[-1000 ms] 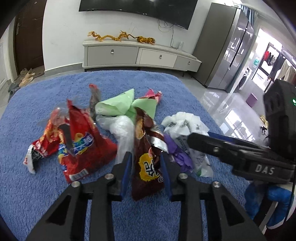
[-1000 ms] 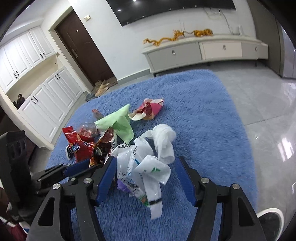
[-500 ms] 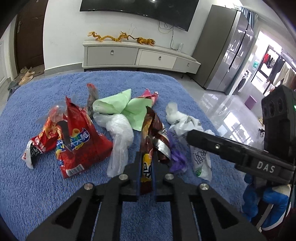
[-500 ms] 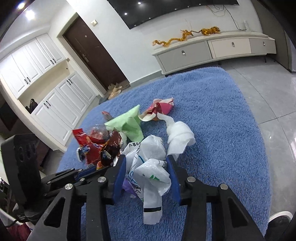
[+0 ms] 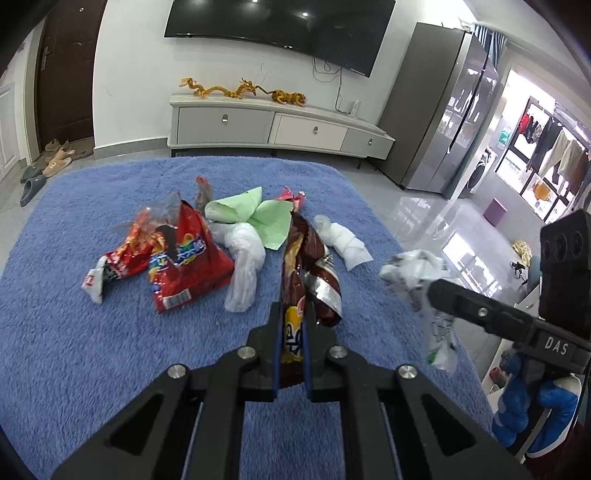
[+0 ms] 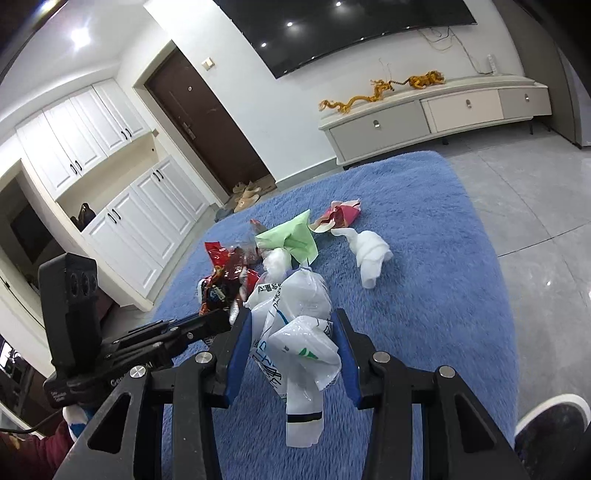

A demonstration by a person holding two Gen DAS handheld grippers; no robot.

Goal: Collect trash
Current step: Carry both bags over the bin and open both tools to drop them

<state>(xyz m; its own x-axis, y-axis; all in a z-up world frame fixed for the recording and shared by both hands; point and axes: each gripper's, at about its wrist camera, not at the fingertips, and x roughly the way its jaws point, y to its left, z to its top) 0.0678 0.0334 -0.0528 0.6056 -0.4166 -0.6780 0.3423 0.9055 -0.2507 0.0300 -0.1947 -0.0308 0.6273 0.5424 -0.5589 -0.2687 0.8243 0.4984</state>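
Note:
My left gripper [image 5: 291,314] is shut on a brown snack wrapper [image 5: 303,266] and holds it above the blue rug [image 5: 74,350]. My right gripper [image 6: 291,325] is shut on a white printed plastic bag [image 6: 295,332], lifted off the rug; the bag also shows in the left wrist view [image 5: 424,273]. On the rug lie red chip bags [image 5: 184,266], a clear plastic bag [image 5: 243,266], green paper [image 5: 258,218], a white tissue wad [image 5: 343,240] and a pink-red wrapper [image 6: 340,218].
A white TV cabinet [image 5: 277,125] stands beyond the rug under a wall TV [image 5: 280,29]. A grey fridge [image 5: 443,110] stands right. Slippers [image 5: 48,162] lie by the door. A shoe [image 6: 550,428] shows at the rug's right edge. White cupboards [image 6: 129,221] line the left wall.
Both grippers closed, the left on the brown wrapper and the right on the white bag, then rose with them. The tissue wad stayed on the rug.

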